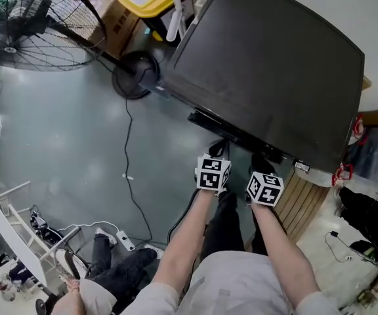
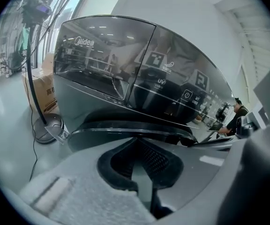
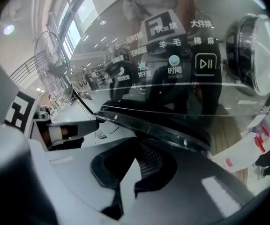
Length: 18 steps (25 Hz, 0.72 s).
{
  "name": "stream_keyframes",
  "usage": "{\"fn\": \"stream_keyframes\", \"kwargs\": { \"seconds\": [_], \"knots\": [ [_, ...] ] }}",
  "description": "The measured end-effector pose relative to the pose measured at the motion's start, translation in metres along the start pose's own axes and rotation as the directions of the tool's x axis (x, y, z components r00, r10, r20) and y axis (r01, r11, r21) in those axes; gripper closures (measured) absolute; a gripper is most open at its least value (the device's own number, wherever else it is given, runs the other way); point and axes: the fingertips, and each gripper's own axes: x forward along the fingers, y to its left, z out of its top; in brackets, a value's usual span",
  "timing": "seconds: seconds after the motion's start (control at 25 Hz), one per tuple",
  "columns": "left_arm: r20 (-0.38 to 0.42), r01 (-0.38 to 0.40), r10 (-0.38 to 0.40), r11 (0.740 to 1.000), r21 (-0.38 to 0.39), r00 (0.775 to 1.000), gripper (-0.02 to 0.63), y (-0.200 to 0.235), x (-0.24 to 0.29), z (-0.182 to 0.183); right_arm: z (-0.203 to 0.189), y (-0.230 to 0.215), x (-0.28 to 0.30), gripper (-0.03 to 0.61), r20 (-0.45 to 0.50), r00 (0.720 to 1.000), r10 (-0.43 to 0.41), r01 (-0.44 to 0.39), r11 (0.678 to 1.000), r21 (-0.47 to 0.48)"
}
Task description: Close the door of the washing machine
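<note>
The washing machine [image 1: 268, 64] fills the upper right of the head view. Its door [image 1: 235, 133] stands out from the front as a dark bar, and both marker cubes sit just below that edge. The left gripper [image 2: 137, 140] has its jaws closed with nothing between them, and the curved door rim lies directly ahead of the tips. The right gripper [image 3: 137, 142] is likewise closed and empty, just under the rim's underside. Whether either tip actually touches the door is hard to tell from these angles. To the left of the machine the grey floor [image 1: 64, 130] is open and glossy, crossed only by a thin black cable [image 1: 131, 169] that runs down to a power strip [image 1: 125, 240]. A standing fan [image 1: 25, 21] and a cardboard box [image 1: 120, 21] are near the machine's far left corner. A wood-slat panel [image 1: 304, 202] closes in the space at the right, beside the right forearm. A seated person [image 1: 104, 274] and a white rack [image 1: 12, 228] occupy the lower left. Only the right gripper view shows the control panel with its play-pause symbol and the left gripper's tip meeting the door's edge. Only the left gripper view shows the brand lettering on the machine's upper front.
</note>
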Motion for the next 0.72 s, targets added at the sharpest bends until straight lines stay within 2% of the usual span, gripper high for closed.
{"fn": "stream_keyframes", "kwargs": {
  "seconds": [0.2, 0.32, 0.44, 0.52, 0.6, 0.72],
  "knots": [
    [0.005, 0.014, -0.014, 1.000, -0.009, 1.000, 0.614, 0.002, 0.001, 0.002, 0.002, 0.001, 0.003, 0.575, 0.014, 1.000, 0.009, -0.010, 1.000, 0.025],
    [0.009, 0.028, -0.028, 0.999, -0.039, 1.000, 0.615, -0.002, 0.004, 0.004, 0.002, -0.001, 0.004, 0.577, 0.005, 1.000, 0.009, -0.009, 1.000, 0.003],
    [0.026, -0.001, 0.003, 0.996, -0.087, 1.000, 0.624, 0.002, 0.004, 0.009, 0.000, 0.005, 0.014, 0.577, 0.013, 1.000, 0.003, -0.003, 1.000, 0.025],
    [0.041, -0.013, 0.017, 0.996, -0.087, 0.999, 0.623, 0.002, 0.008, 0.009, 0.003, 0.004, 0.020, 0.575, 0.012, 1.000, -0.004, 0.003, 0.999, 0.041],
    [0.044, 0.000, 0.003, 0.996, -0.089, 0.999, 0.612, 0.004, 0.008, 0.006, 0.006, 0.003, 0.015, 0.575, 0.009, 1.000, -0.003, 0.003, 1.000, 0.014],
    [0.034, -0.024, 0.029, 0.993, -0.118, 0.999, 0.612, 0.005, -0.010, 0.001, 0.008, 0.014, -0.007, 0.575, 0.010, 0.999, 0.042, -0.041, 0.996, -0.083]
  ]
}}
